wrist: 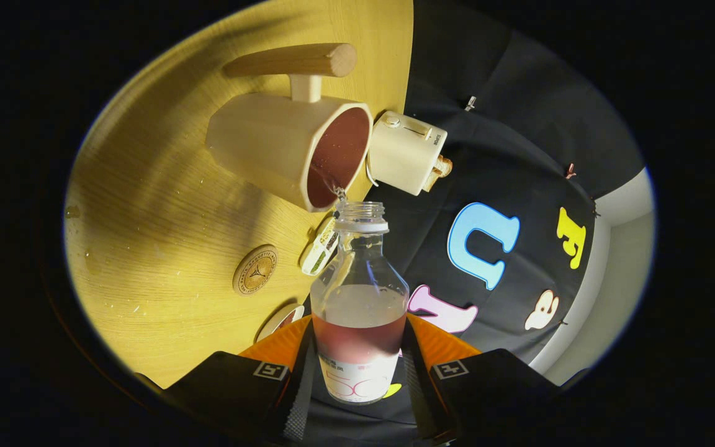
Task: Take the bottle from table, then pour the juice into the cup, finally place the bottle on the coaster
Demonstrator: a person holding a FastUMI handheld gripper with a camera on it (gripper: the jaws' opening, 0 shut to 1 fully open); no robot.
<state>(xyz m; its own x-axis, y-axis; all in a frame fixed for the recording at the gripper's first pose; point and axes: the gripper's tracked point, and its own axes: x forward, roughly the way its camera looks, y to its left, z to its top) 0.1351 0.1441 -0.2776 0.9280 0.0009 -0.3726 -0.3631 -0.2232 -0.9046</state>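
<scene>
Gripper (pixel 357 372) clamped on juice bottle (pixel 359 298), tilted neck-first at cup (pixel 295 152) rim; round coaster (pixel 256 269) lies beside cup.

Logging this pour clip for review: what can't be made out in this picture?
- Gripper view: where the fingers press the bottle; its own body covers the contact.
- How full the cup is; liquid only shows through its tilted mouth.
- The coaster print, too small.
- The small item behind the bottle neck, half covered.
</scene>
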